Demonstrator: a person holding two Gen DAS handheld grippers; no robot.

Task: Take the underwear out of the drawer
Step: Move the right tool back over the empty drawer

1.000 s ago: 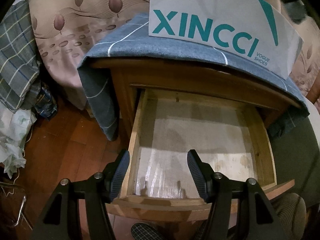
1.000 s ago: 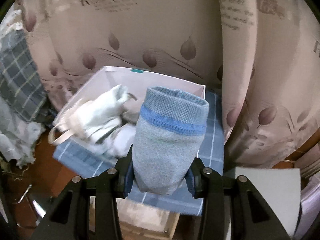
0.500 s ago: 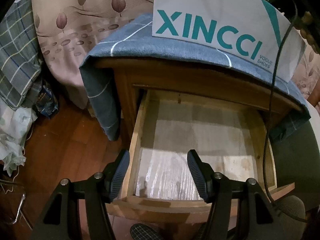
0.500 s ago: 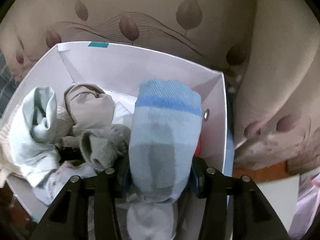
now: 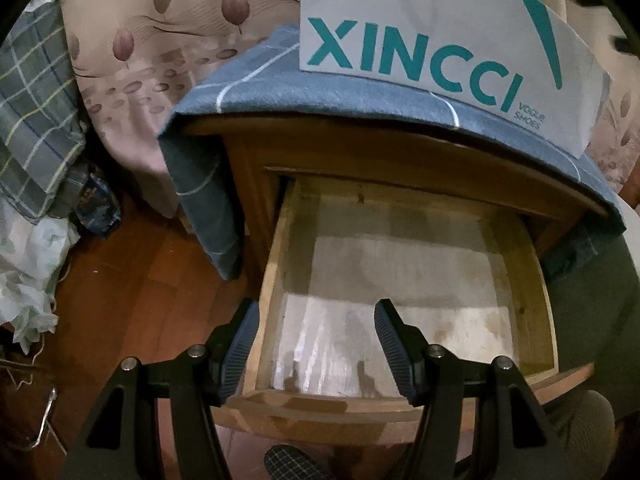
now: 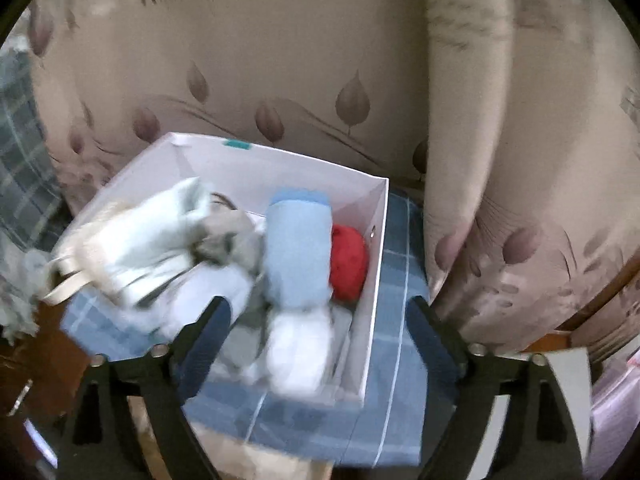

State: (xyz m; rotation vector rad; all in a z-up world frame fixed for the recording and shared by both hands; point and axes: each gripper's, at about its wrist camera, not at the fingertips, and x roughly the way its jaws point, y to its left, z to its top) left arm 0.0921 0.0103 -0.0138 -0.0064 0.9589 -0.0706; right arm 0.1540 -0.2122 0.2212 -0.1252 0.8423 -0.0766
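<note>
Left wrist view. Item: wooden nightstand drawer (image 5: 400, 280), pulled fully out, its pale lined floor bare; no underwear remains in it. The left gripper (image 5: 316, 344) hangs over the drawer's front-left corner, fingers parted and holding nothing. Above, a white cardboard shoe box printed XINCCI (image 5: 440, 48) stands on the blue checked cloth (image 5: 248, 92) draped over the nightstand top, towards its right edge.

Right wrist view. Item: light-blue rolled underwear with a darker blue band (image 6: 298, 248), lying inside the shoe box near its right wall, beside a red rolled bundle (image 6: 348, 262) and among pale grey and white rolled garments (image 6: 160, 248). The right gripper (image 6: 316, 344) hovers above the box's near edge; its jaws are opening, nothing between them, the roll lying free.

Step in hand, as judged: the release. Done well, the fingers open fully before lifting straight up, clear of the box wall, so no fabric snags.

Orientation: the roll's long axis runs from the box's near edge to its far edge, banded end pointing away from the gripper.
</note>
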